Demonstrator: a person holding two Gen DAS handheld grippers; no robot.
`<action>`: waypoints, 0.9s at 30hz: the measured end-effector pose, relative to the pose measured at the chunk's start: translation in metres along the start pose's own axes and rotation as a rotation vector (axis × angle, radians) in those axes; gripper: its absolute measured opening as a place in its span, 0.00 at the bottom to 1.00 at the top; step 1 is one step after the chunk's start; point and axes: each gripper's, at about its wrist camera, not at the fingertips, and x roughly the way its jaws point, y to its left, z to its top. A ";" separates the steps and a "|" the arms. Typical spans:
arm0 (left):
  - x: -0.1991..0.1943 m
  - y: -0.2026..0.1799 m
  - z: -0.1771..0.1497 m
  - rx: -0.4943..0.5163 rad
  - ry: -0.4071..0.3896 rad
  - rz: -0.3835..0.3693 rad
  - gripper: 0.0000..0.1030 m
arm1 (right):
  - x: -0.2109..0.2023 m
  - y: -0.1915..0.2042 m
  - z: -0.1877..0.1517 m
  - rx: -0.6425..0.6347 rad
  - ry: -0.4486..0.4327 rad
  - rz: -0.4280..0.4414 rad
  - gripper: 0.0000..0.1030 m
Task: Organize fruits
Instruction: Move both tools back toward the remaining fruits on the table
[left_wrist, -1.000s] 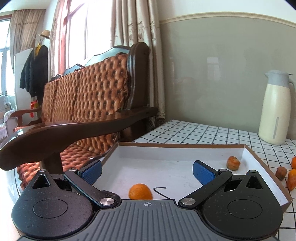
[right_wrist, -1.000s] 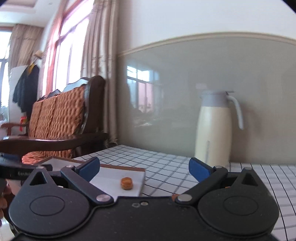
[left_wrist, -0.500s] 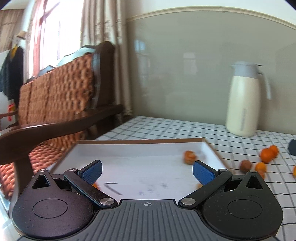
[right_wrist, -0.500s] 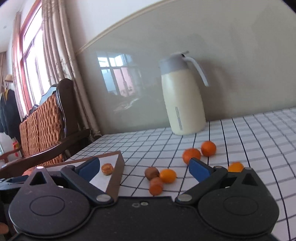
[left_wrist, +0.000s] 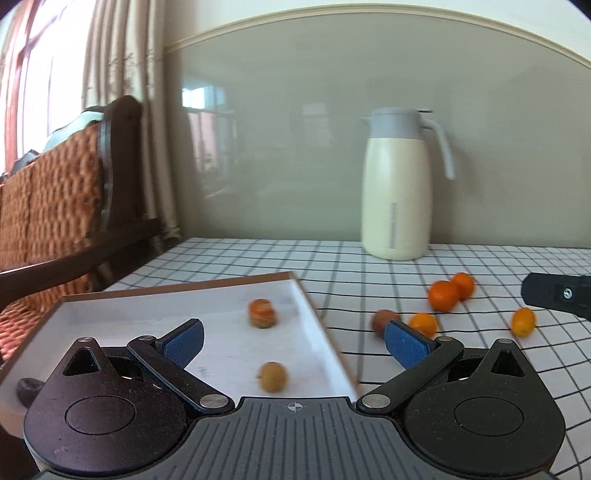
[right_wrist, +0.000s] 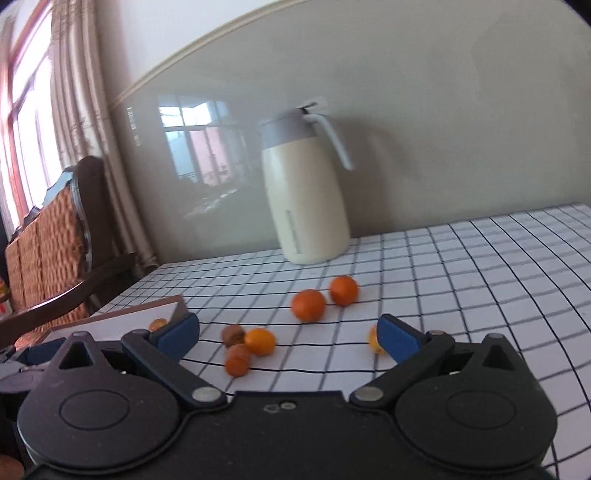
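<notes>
A white tray with a brown rim (left_wrist: 314, 314) lies on the checked table at the left. Inside it sit a brown ridged fruit (left_wrist: 262, 313) and a small yellowish fruit (left_wrist: 272, 376). My left gripper (left_wrist: 293, 338) is open over the tray's right part, holding nothing. On the cloth to the right lie two oranges (right_wrist: 308, 305) (right_wrist: 343, 290), small orange kumquats (right_wrist: 259, 341) (right_wrist: 373, 339) and brown fruits (right_wrist: 232, 334) (right_wrist: 238, 360). My right gripper (right_wrist: 287, 334) is open above these loose fruits, empty. The tray's corner (right_wrist: 173, 306) shows at its left.
A cream thermos jug with a grey lid (left_wrist: 397, 184) stands at the back by the wall. A wooden sofa with woven cushions (left_wrist: 55, 206) sits beyond the table's left edge. The right gripper's tip (left_wrist: 554, 295) pokes into the left wrist view.
Both views have swung rightward, from the sofa and tray toward the jug and the loose fruits. The large orange seen earlier in the tray is out of view now.
</notes>
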 end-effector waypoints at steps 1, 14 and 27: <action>0.000 -0.004 0.000 0.007 -0.003 -0.009 1.00 | 0.000 -0.005 0.000 0.016 0.003 -0.013 0.94; 0.007 -0.044 -0.003 0.056 0.012 -0.096 1.00 | -0.009 -0.034 -0.003 0.018 -0.028 -0.136 0.94; 0.017 -0.068 -0.007 0.047 0.038 -0.149 1.00 | -0.012 -0.050 -0.002 0.049 0.000 -0.168 0.94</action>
